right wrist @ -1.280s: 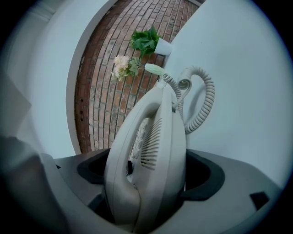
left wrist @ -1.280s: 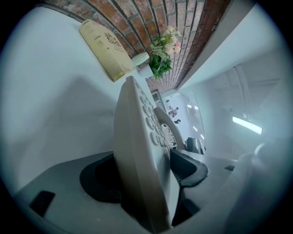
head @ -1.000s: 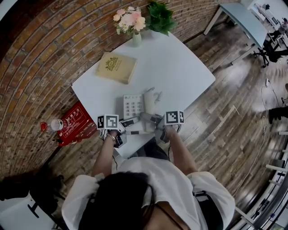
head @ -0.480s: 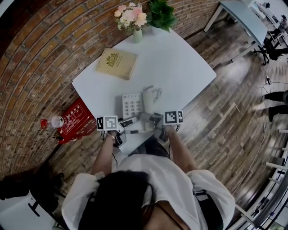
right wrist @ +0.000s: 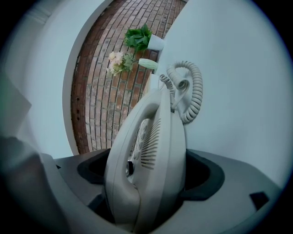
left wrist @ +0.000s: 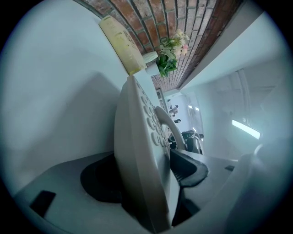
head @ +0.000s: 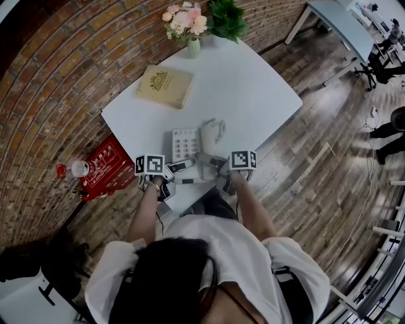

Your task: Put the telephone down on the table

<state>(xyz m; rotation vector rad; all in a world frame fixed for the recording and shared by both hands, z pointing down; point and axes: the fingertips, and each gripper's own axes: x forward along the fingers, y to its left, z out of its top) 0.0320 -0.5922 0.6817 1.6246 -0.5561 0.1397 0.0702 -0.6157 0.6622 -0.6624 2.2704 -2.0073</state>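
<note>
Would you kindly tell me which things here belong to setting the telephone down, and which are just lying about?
In the job: telephone, table, left gripper, right gripper.
Lying about: book, vase of flowers, potted plant, red box, bottle.

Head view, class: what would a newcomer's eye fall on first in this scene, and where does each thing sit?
First comes the white telephone near the front edge of the white table, with the left gripper clamped on its keypad side and the right gripper on its handset side. Next come the tan book farther back on the left and the pink flowers at the table's far corner.
</note>
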